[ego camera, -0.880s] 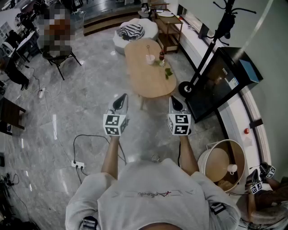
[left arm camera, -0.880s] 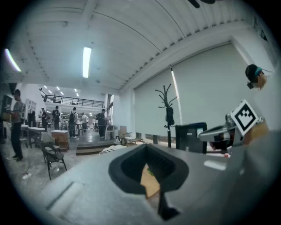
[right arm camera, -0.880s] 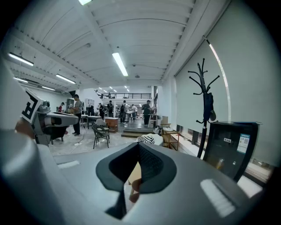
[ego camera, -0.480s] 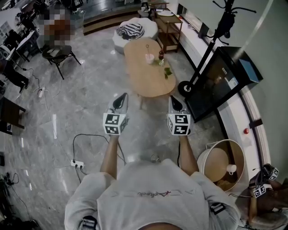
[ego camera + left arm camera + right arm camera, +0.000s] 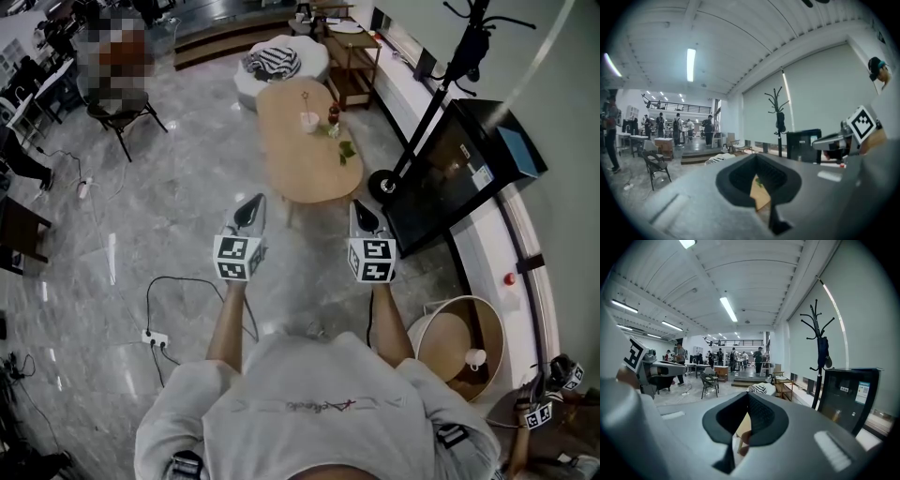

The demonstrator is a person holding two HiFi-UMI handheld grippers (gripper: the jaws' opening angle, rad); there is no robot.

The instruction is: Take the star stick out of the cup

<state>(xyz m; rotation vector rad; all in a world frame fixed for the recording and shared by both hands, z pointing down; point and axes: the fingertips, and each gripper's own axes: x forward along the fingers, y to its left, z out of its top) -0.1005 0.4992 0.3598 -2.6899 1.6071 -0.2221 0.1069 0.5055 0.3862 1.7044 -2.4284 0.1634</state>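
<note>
we are holding the left gripper point(image 5: 253, 202) and right gripper point(image 5: 362, 208) level ahead of us, each with its jaws pressed together on nothing, since the cup point(image 5: 309, 121) is standing well apart from them on the oval table point(image 5: 305, 173), the star stick point(image 5: 305, 97) rising from it. a small red bottle point(image 5: 335, 115) and green leaves point(image 5: 348, 150) are crowding the cup's right side. only marble floor is lying between us and the table, with a power strip point(image 5: 155, 338) off to our left.

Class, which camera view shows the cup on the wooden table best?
The head view: the cup stands in plain sight on the table. Both gripper views show only a sliver of table, no cup.
</note>
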